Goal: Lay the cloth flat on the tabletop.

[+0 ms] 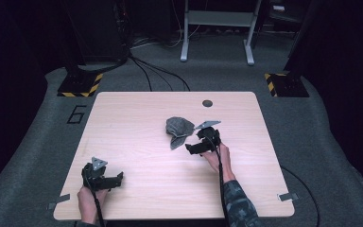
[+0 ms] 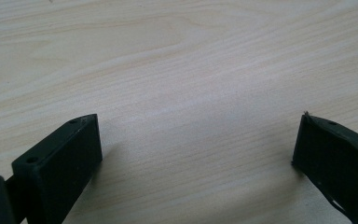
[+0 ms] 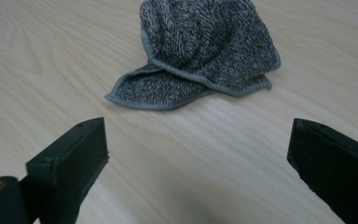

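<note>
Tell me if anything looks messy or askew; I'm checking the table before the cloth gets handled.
Only the grey cloth stands out: it lies crumpled and folded over itself near the middle of the table, one corner sticking out flat. The right tongs are open just short of it.

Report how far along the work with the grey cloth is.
Nothing looks done: the crumpled grey terry cloth lies loose on the light wooden table. In hand: the right tongs, open, face it without touching. Left: grasping it. The left tongs sit open, away.

Left gripper (image 1: 119, 178), right gripper (image 1: 188, 148): black, 2 blocky jaws, grey triangular plates, black cables; camouflage sleeve (image 1: 238, 205).
</note>
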Action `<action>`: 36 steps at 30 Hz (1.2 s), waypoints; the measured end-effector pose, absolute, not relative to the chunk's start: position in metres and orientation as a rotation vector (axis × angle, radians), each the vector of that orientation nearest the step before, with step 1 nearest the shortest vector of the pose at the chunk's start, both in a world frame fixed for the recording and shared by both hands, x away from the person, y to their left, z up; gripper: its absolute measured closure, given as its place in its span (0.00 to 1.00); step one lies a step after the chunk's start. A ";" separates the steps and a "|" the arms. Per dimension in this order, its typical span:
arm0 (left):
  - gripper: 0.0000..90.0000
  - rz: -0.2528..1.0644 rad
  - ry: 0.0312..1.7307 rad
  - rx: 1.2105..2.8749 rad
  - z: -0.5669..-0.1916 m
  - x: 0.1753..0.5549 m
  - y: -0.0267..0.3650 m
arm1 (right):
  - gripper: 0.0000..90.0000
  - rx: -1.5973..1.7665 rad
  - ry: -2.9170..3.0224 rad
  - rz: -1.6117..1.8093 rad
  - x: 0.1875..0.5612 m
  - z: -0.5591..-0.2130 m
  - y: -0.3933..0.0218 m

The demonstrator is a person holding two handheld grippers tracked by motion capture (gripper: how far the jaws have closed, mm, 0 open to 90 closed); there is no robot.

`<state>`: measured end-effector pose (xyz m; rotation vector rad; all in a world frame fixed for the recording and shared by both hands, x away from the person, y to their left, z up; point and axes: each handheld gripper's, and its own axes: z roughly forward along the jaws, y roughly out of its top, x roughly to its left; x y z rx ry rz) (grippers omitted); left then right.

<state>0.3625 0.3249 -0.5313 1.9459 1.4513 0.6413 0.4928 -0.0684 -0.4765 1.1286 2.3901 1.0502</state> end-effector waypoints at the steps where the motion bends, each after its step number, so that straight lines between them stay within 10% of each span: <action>1: 0.01 0.641 1.451 1.945 -0.531 0.362 0.325 | 0.05 1.116 2.402 1.047 0.496 -0.476 -0.065; 19: 0.02 0.644 1.447 1.938 -0.532 0.362 0.324 | 0.18 1.086 2.376 0.983 0.544 -0.471 -0.015; 36: 0.02 0.647 1.442 1.943 -0.532 0.362 0.324 | 0.85 1.168 2.442 0.972 0.561 -0.499 -0.013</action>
